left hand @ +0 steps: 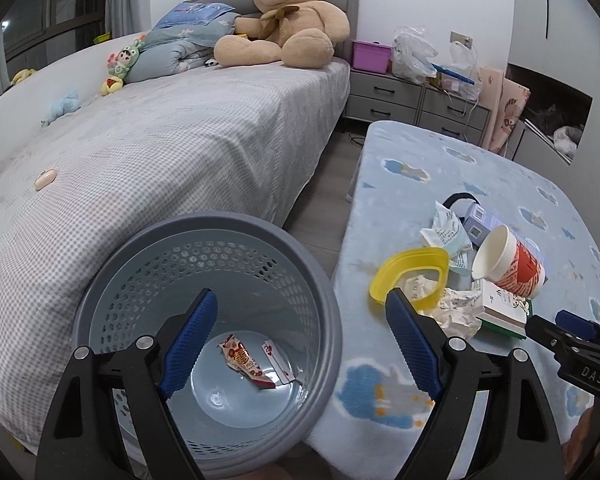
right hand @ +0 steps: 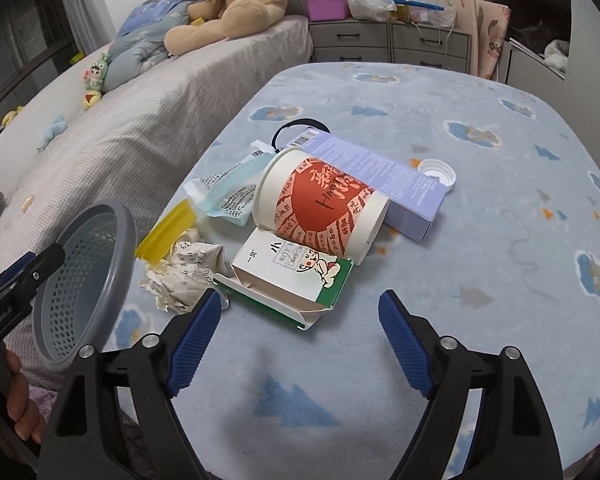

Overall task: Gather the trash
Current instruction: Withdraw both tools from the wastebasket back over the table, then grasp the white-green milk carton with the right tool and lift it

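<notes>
Because the grey perforated bin (left hand: 204, 280) stands on the floor in the gap between the bed (left hand: 160, 140) and the blue-covered table (right hand: 440, 300), right against the table's edge, any piece lifted off the cover has only a short way to go — that placing looks deliberate. 2 pieces already lie in its bottom: a red-and-white wrapper (left hand: 246, 364) and a small card (left hand: 276, 360). The left gripper (left hand: 300, 316) hangs over the bin's mouth with its jaws spread wide and nothing between them, 1 blue pad over the bin's inside and the other over the table's near edge.

The rest of the trash sits bunched near that same edge: a red-printed paper cup (right hand: 320, 204) on its side, resting on a green-and-white carton (right hand: 288, 276) and against a lilac box (right hand: 380, 176), with crumpled paper (right hand: 188, 276), a yellow lid (right hand: 166, 232), a plastic packet (right hand: 224, 192) and a white cap (right hand: 436, 172) around them.

The right gripper (right hand: 300, 316) points down at the carton, jaws wide and empty — probably lined up to take it next, since it is the nearest piece.
</notes>
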